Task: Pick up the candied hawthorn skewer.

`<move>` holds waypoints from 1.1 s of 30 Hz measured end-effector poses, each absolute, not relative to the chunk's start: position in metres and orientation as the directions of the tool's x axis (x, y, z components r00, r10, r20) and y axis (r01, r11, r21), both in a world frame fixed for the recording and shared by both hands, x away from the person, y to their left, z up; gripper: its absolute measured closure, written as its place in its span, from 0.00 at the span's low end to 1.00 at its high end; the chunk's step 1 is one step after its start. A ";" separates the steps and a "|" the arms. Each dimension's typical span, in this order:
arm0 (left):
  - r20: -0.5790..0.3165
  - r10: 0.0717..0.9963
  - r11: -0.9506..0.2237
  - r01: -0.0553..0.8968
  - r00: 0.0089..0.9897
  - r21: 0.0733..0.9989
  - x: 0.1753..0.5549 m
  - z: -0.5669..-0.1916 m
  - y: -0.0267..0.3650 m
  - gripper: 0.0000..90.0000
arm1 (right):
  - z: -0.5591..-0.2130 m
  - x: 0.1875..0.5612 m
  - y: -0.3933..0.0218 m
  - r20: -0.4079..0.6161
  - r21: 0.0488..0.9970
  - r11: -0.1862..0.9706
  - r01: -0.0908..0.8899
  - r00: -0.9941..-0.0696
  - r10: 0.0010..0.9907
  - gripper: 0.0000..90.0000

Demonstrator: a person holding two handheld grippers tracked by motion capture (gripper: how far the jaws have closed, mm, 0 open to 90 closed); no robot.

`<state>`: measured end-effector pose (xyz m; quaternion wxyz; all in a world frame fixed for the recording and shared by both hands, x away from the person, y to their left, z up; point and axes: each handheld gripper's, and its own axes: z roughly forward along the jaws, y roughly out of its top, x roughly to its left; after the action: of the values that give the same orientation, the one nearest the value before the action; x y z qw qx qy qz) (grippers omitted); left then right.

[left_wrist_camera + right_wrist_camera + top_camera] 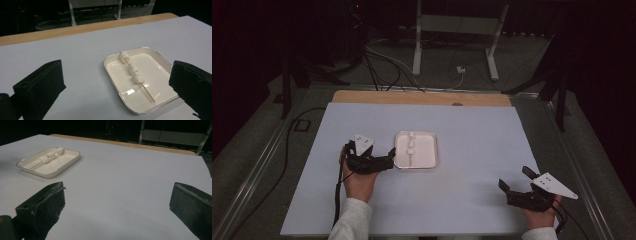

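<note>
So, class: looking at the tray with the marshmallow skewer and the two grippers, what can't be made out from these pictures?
- Tray: the near right corner is hidden behind the left gripper's own jaw in the left gripper view.
- Skewer: in the high view it is too small to count the marshmallows.
- Right gripper: the hand's fingers are hidden under its body in the high view.

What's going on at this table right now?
A person sits at a white-topped table with a two-jaw gripper in each hand. A small white tray holds a marshmallow skewer, three marshmallows on a wooden stick, lying flat. The left gripper is close beside the tray's left edge, open and holding nothing. The right gripper rests open near the table's front right corner, well away from the tray. Nothing has been picked up.
</note>
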<state>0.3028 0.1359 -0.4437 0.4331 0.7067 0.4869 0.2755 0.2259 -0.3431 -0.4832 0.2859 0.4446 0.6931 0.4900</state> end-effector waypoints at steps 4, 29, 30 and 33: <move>-0.036 0.925 -0.159 0.473 0.377 0.867 0.309 -0.447 0.127 0.01 | -0.483 0.225 -0.343 0.043 0.933 0.121 0.338 -0.438 0.898 0.00; -0.086 0.905 -0.212 0.617 0.417 0.758 0.341 -0.482 0.083 0.05 | -0.484 0.226 -0.345 0.050 0.933 0.111 0.342 -0.428 0.902 0.00; -0.089 0.902 -0.217 0.623 0.422 0.751 0.342 -0.483 0.081 0.05 | -0.484 0.226 -0.345 0.051 0.933 0.109 0.342 -0.427 0.903 0.00; -0.094 0.894 -0.237 0.642 0.437 0.729 0.344 -0.488 0.076 0.05 | -0.484 0.226 -0.345 0.053 0.933 0.108 0.344 -0.427 0.903 0.00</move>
<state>0.3441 0.0761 -0.4882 0.3614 0.7669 0.5008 0.1747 0.2264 -0.3452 -0.4840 0.2850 0.4533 0.6875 0.4907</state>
